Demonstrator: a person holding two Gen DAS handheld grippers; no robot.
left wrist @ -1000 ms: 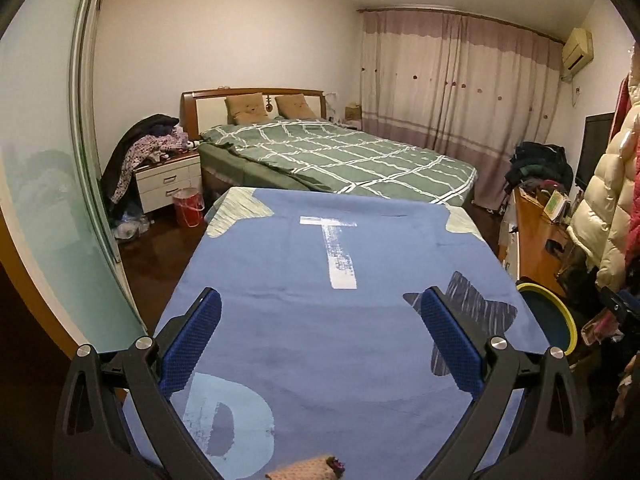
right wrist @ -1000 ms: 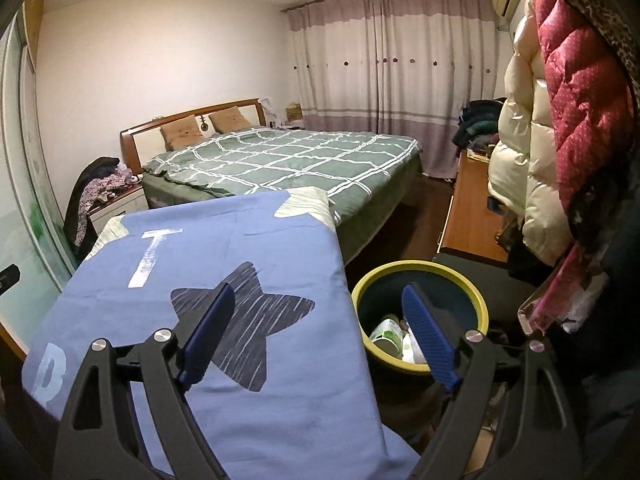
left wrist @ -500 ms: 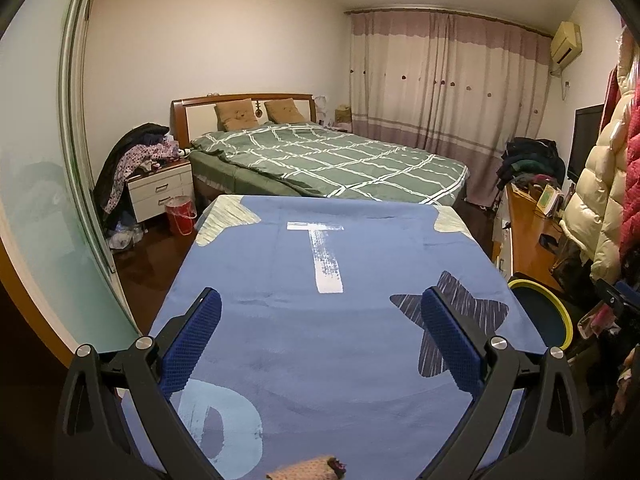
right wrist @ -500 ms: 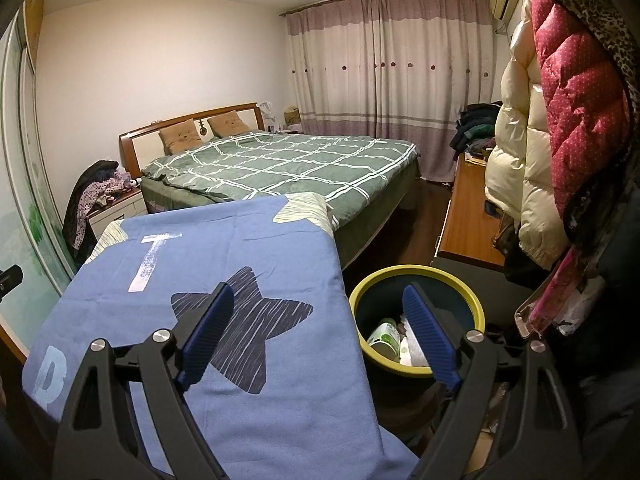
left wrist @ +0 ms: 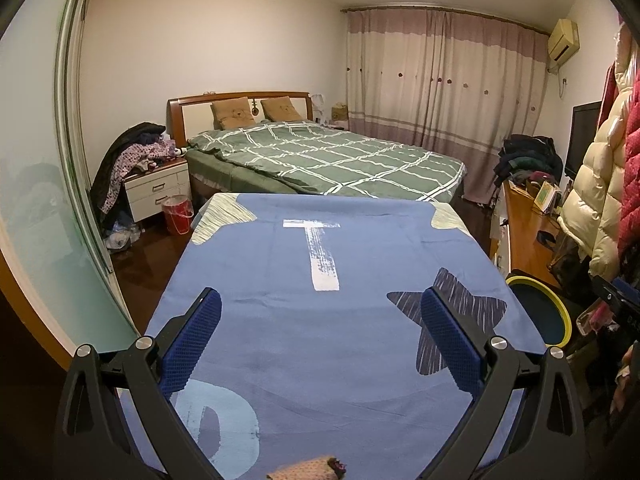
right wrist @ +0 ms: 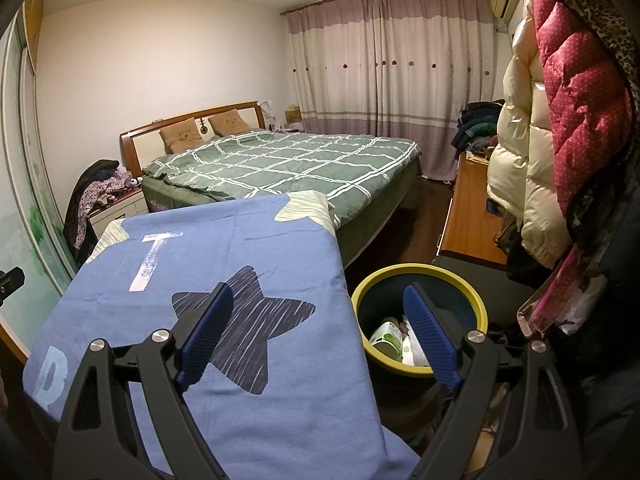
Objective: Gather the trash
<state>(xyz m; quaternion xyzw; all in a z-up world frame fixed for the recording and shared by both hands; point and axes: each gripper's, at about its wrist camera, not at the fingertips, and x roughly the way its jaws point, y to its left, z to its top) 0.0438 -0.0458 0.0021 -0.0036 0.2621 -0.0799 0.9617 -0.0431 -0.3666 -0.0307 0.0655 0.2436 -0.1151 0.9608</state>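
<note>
A dark bin with a yellow rim (right wrist: 420,280) stands on the floor right of the table; a white and green cup (right wrist: 385,334) and pale paper lie inside it. In the left wrist view the same bin (left wrist: 536,312) peeks past the table's right edge. My right gripper (right wrist: 318,300) hovers open over the table's right edge and the bin, nothing between its blue pads. My left gripper (left wrist: 320,304) is open above the blue cloth (left wrist: 320,320), also holding nothing. A small brownish knitted thing (left wrist: 308,470) lies at the near edge of the cloth.
The blue cloth with a white T and a dark star covers the table. Beyond it stands a bed with a green checked cover (left wrist: 320,156). Padded coats (right wrist: 560,120) hang at the right. A wooden sideboard (right wrist: 468,216) runs along the right wall; a red bucket (left wrist: 177,214) sits by the nightstand.
The left wrist view has drifted slightly, so the table and bed sit a little lower and further left. The right gripper has kept still. Both stay open.
</note>
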